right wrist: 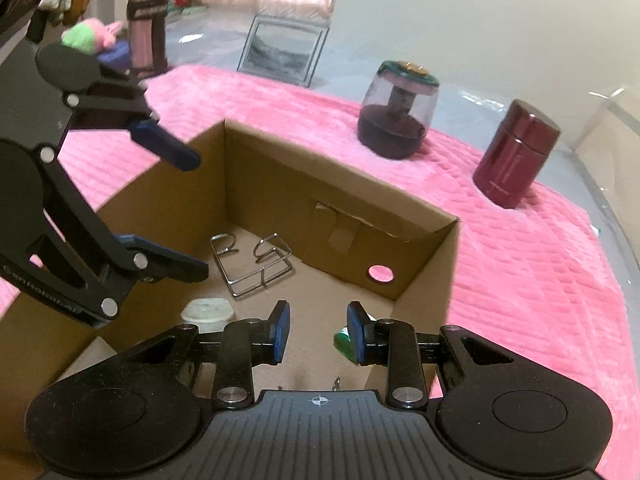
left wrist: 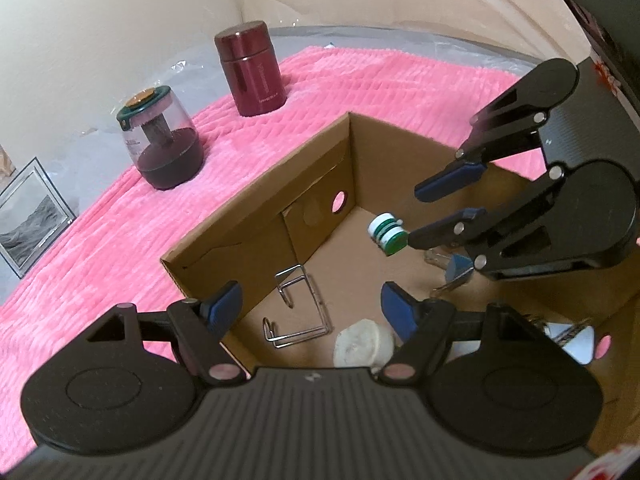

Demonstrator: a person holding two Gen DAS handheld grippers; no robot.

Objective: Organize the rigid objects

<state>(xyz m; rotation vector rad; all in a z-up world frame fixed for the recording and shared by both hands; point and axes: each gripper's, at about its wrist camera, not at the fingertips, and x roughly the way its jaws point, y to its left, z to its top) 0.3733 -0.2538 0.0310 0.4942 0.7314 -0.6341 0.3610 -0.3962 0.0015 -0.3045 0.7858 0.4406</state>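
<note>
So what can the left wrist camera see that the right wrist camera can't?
Only the left wrist view shows the whole green-and-white striped spool by the right gripper, and blue-and-white clips in the box corner.

Only the right wrist view shows a plush toy and a pink bottle far behind.

Both show the cardboard box, wire rack, white round pad, maroon canister, glass jar and pink blanket.

Brown cardboard box; ribbed pink blanket; dark red canister; green-and-white striped spool; silver wire rack; blue-padded black grippers
</note>
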